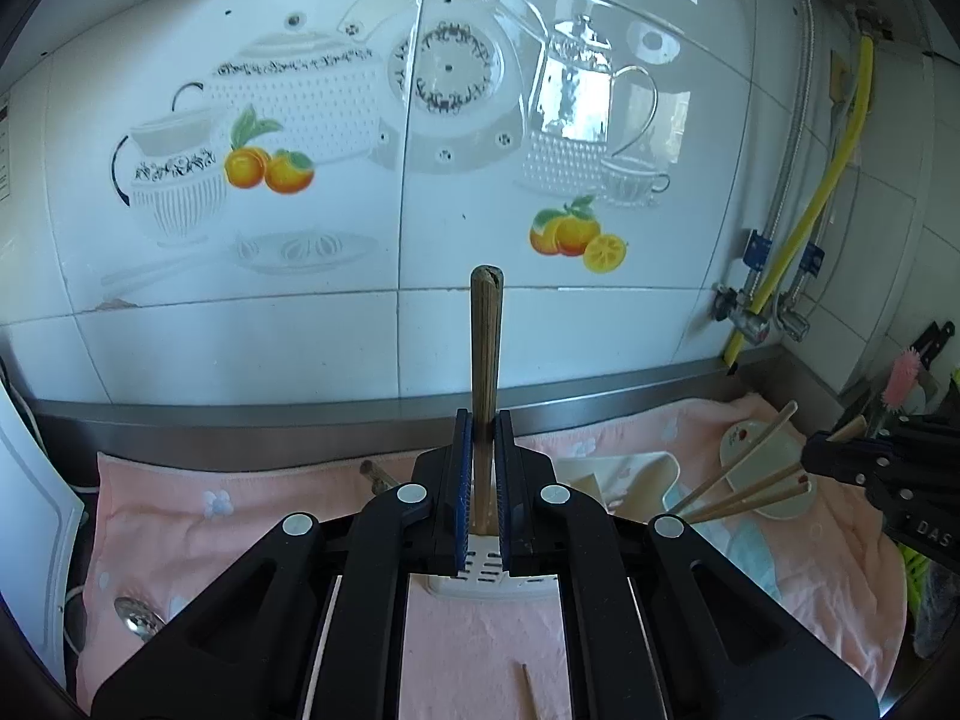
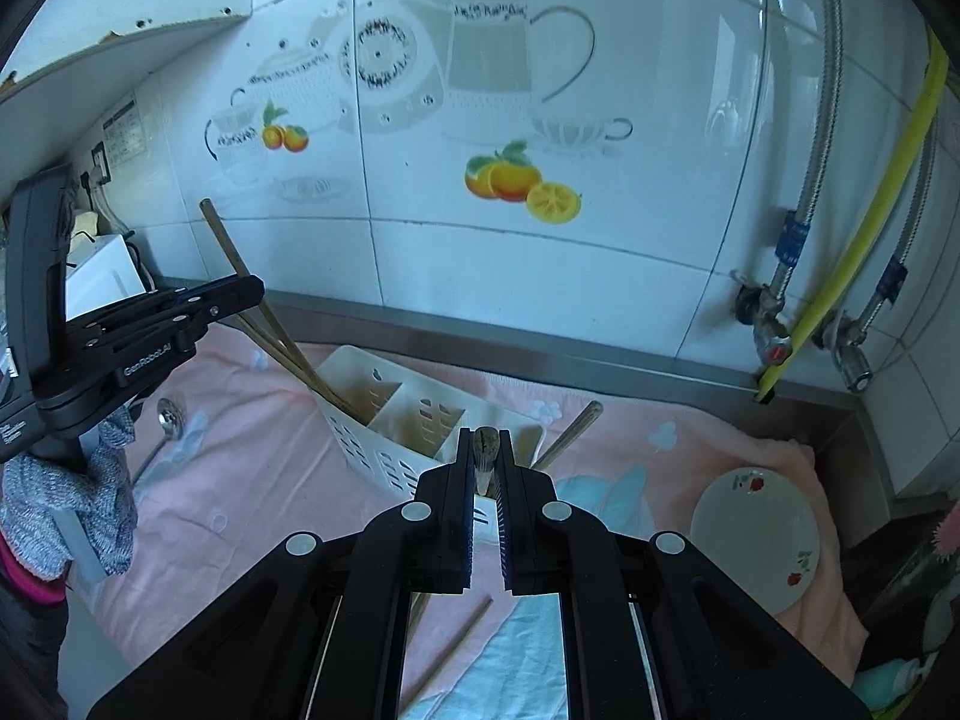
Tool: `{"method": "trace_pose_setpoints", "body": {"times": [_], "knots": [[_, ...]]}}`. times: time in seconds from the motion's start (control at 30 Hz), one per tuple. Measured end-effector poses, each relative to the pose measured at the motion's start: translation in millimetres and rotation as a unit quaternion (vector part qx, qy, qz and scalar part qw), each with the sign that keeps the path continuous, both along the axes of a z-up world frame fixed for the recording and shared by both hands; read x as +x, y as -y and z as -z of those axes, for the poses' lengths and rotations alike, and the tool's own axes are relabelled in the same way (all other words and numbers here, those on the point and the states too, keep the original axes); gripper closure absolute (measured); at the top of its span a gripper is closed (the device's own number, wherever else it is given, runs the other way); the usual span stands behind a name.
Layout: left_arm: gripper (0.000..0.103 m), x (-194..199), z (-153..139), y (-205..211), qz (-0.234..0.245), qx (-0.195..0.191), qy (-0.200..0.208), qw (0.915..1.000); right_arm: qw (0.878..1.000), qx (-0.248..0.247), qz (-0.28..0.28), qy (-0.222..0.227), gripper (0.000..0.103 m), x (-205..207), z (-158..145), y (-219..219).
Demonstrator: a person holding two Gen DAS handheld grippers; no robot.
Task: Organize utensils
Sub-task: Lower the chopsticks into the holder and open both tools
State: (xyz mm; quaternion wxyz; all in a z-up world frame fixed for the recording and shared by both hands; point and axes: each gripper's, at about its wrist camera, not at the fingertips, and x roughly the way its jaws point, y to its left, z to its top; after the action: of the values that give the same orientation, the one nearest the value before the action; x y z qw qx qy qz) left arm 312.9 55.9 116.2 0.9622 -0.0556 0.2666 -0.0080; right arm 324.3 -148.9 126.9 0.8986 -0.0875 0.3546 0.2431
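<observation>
Holding chopsticks in both claws, you work above the white slotted caddy (image 2: 384,420) that lies on the pink towel (image 2: 252,480) covering the bench, near its back edge under the tiled wall.

Left claw (image 1: 483,420): narrow, clamped on a bundle of wooden chopsticks (image 1: 486,348). You grip the bundle low on its length so the free ends stand clear above the pads. In the left wrist view its long axis runs straight up between the fingers, blunt ends toward the wall tiles; in the right wrist view the same bundle leans, its lower ends reaching down into the caddy's left compartment. That grip appears chosen so the sticks can slide in endwise.

Right claw (image 2: 485,450): narrow, pinching more chopsticks (image 1: 744,480). In its own view only a butt end shows between the pads, so the axis lies nearly along the line of sight. The left wrist view shows the sticks fanned, tips pointing down and left across a small plate (image 2: 756,540) toward the caddy.

Loose items remain on the towel: a single chopstick (image 2: 456,642) near the bench's front edge, a metal spoon (image 2: 168,414) toward the left edge, and another handle (image 2: 570,432) just beside the caddy's right end.
</observation>
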Motion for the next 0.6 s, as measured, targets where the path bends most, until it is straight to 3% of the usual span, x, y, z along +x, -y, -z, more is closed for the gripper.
{"method": "trace_pose_setpoints", "body": {"times": [0.23,0.37,0.43,0.6], "knots": [[0.093,0.4,1.1,0.8,0.002,0.008,0.002,1.0000,1.000,0.009,0.006,-0.010,0.096,9.4,8.9,0.6],[0.072,-2.5,-0.8,0.9,-0.001,0.013,0.006,0.9999,1.000,0.016,0.008,-0.004,0.094,7.9,6.2,3.5],[0.069,-5.1,-2.0,0.6,-0.002,0.014,0.008,0.9999,1.000,0.018,0.011,0.002,0.083,5.8,1.9,6.1],[0.056,-18.4,-5.4,0.5,-0.005,0.019,0.017,0.9997,0.999,0.025,0.018,0.016,0.072,-3.3,-8.1,13.8]]}}
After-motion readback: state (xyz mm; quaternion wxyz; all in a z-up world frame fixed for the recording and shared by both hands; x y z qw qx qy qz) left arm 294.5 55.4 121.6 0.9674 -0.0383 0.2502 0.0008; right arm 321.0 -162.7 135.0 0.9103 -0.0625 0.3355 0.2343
